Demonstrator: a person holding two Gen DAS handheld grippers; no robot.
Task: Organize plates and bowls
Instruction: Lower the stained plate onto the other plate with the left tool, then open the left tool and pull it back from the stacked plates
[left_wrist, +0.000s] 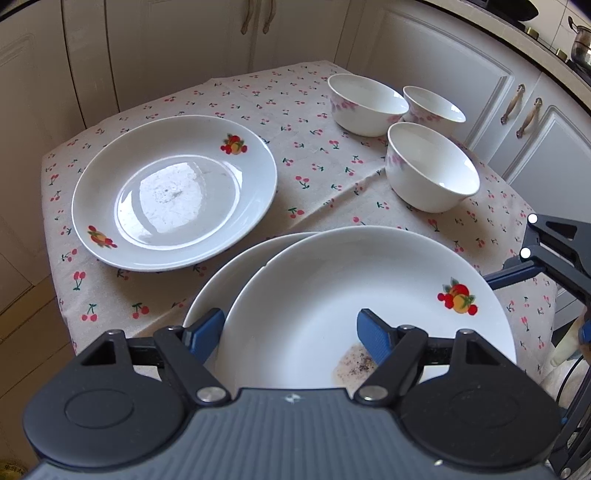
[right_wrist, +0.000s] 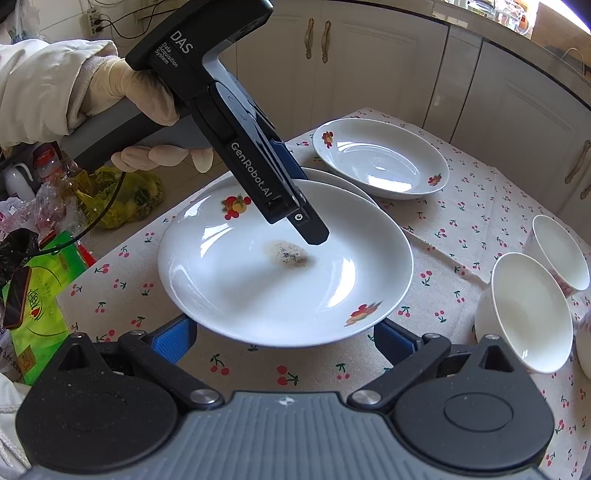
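Three plates and three bowls (left_wrist: 432, 168) out on the cloth-covered table (left_wrist: 258, 103).
At the near edge, stained plate (left_wrist: 332, 295) stacked off-centre on a second plate (left_wrist: 221, 280); clean plate (left_wrist: 173, 192) alone beside them, not touching; bowls clustered well apart from the plates. Left tool (left_wrist: 290, 328), in a gloved hand (right_wrist: 136, 92), spread across the stained plate's rim, one finger inside near the brown stain (right_wrist: 288, 253), pinching nothing. Right tool (right_wrist: 284, 341) spread wide at the opposite rim, empty.
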